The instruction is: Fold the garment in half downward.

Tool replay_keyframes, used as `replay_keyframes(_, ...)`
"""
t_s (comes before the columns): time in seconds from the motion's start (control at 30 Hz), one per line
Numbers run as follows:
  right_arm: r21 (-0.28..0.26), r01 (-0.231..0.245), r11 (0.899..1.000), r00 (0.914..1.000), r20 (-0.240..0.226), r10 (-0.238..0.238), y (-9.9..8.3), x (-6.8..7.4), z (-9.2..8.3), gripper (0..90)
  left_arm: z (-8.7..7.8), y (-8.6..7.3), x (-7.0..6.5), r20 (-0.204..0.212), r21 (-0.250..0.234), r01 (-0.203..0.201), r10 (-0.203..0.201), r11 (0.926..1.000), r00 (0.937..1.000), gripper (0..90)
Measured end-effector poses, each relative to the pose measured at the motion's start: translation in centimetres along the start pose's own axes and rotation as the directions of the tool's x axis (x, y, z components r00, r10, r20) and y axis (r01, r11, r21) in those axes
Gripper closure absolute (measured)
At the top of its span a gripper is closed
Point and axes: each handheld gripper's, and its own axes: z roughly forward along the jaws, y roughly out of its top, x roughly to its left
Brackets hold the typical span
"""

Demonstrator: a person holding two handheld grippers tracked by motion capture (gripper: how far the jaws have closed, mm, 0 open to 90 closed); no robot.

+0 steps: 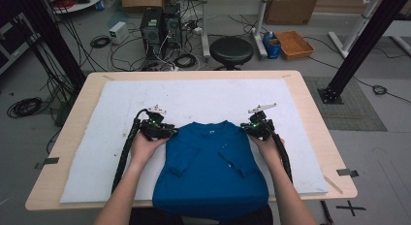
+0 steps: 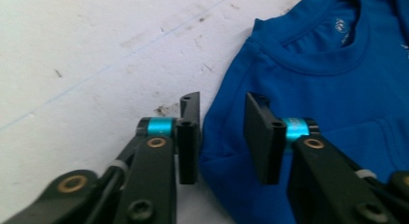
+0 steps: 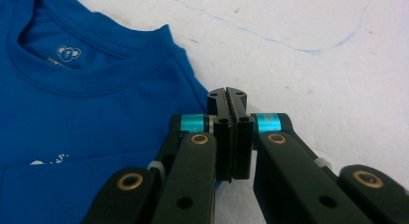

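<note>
A blue T-shirt (image 1: 209,169) is spread on a scuffed white sheet (image 1: 203,96) over a wooden table (image 1: 317,118). At its shoulders, the left gripper (image 2: 222,137) is held open; the right gripper (image 3: 230,137) is closed on the T-shirt's edge. A black stool (image 1: 231,50) and cables (image 1: 24,107) are seen behind.

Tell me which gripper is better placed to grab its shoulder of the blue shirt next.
Left, probably. The left gripper has its jaws open, straddling the shoulder edge of the blue T-shirt. The right gripper sits at the opposite shoulder with jaws closed and would likely need to reopen first.
</note>
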Motion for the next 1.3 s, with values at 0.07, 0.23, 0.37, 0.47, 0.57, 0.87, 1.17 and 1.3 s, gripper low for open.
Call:
replay_keyframes(0.07, -0.005, -0.012, 1.0, 0.9997, 0.023, 0.012, -0.1, -0.2, -0.2, 90.0, 0.0, 0.0, 0.0, -0.006, 0.001, -0.005, 0.005, 1.0, 1.0, 75.1)
replay_keyframes(0.23, -0.041, -0.031, 0.999, 0.9994, 0.012, 0.031, 0.0, -0.5, -0.6, 87.3, 0.0, 0.3, -0.1, -0.025, -0.03, -0.014, 0.013, 0.9994, 0.9996, 64.2)
replay_keyframes(0.37, -0.076, -0.04, 0.996, 0.9986, -0.038, 0.038, 0.6, -0.5, -0.3, 78.3, 0.4, 0.8, -0.1, -0.006, -0.052, 0.0, 0.0, 0.9986, 1.0, 60.1)
replay_keyframes(0.47, -0.056, -0.024, 0.998, 0.9988, -0.044, 0.022, 0.8, -0.1, 0.3, 77.8, 0.9, 1.1, -0.2, -0.002, -0.019, -0.014, 0.014, 0.9997, 0.9999, 60.2)
replay_keyframes(0.57, -0.049, -0.007, 0.999, 0.9987, -0.051, 0.005, 1.0, 0.2, 1.2, 74.0, 1.5, 1.4, -0.7, -0.007, 0.01, -0.051, 0.051, 0.9986, 0.9987, 62.0)
replay_keyframes(0.87, -0.024, -0.006, 1.0, 0.9965, -0.083, 0.004, 0.9, 0.1, 1.2, 69.5, 2.0, 1.8, -1.8, -0.013, 0.036, -0.115, 0.115, 0.9928, 0.9933, 66.7)
replay_keyframes(1.17, -0.007, 0.056, 0.998, 0.9964, -0.063, -0.057, 1.0, 0.8, 1.4, 86.3, 2.1, 1.7, -2.4, -0.021, 0.037, -0.166, 0.167, 0.9854, 0.9857, 87.0)
replay_keyframes(1.3, -0.019, 0.068, 0.997, 0.9961, -0.055, -0.069, 1.1, 0.9, 1.0, 90.0, 1.9, 1.6, -2.2, -0.017, 0.034, -0.146, 0.147, 0.9887, 0.989, 87.8)
